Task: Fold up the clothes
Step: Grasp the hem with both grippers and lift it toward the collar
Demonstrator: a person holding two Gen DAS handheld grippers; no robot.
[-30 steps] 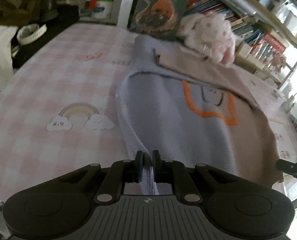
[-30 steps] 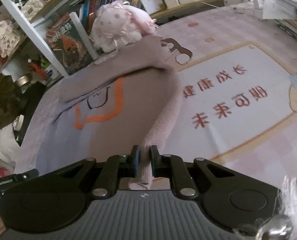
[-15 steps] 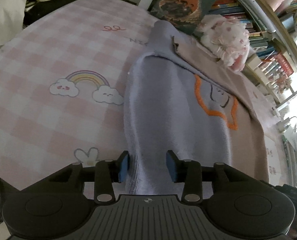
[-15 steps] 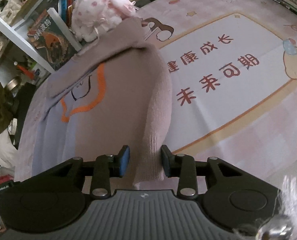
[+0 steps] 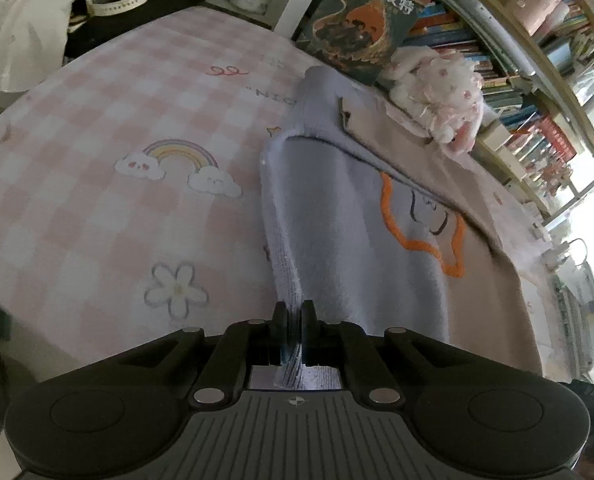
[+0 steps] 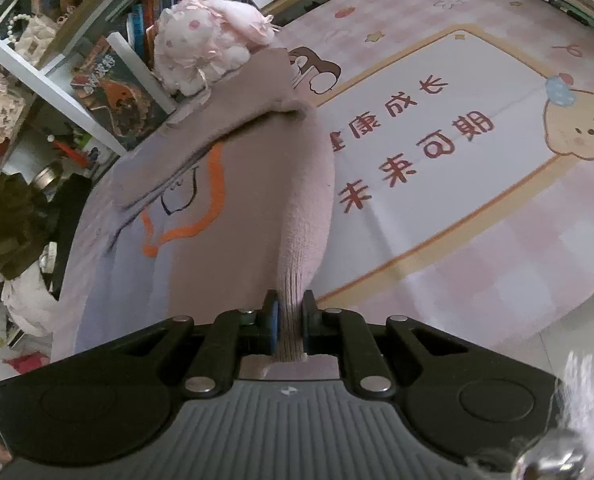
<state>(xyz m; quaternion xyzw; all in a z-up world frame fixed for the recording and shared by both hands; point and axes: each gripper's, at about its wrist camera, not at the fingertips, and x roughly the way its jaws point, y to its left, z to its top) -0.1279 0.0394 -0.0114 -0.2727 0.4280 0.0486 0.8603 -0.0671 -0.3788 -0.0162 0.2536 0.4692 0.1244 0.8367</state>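
A two-tone sweater, lavender [image 5: 337, 248] on one half and beige-pink [image 6: 257, 200] on the other, with an orange outline drawing, lies flat on the pink checked cover [image 5: 117, 128]. Its sleeves are folded across the top. My left gripper [image 5: 293, 314] is shut on the ribbed lavender hem at the sweater's left side edge. In the right wrist view my right gripper [image 6: 289, 306] is shut on the ribbed pink hem at the opposite side edge. The cloth runs straight away from both pairs of pads.
A pink plush toy [image 5: 437, 92] sits at the sweater's far end, against a leaning book [image 5: 365, 16] and crowded bookshelves [image 5: 537, 80]. White cloth [image 5: 21, 32] and a dark surface lie past the cover's far left. A printed panel [image 6: 457, 152] covers the bed right of the sweater.
Both grippers gripped the hem a second ago, stood open around it half a second ago, and now pinch it again. Both views have shifted along the sweater's edge.
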